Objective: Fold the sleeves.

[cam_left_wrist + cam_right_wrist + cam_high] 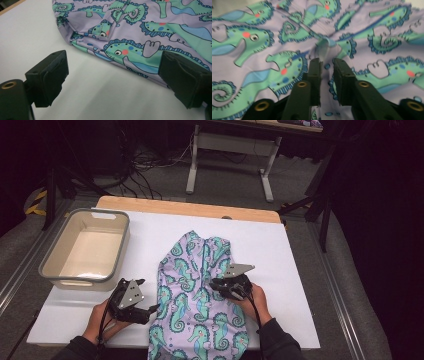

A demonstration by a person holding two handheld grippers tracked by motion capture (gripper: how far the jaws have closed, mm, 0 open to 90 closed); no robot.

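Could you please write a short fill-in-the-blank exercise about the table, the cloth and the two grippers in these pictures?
1. The purple cloth is printed with green ____.
2. The grey bin stands to the ____ of the cloth in the high view.
3. The left gripper has its jaws ____, beside the cloth's edge.
4. The right gripper has a raised ____ of cloth between its jaws.

Missing words: seahorses; left; open; fold

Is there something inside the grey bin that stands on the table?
No: in the high view the grey bin shows a bare pale floor, while the seahorse cloth lies beside it on the white table.
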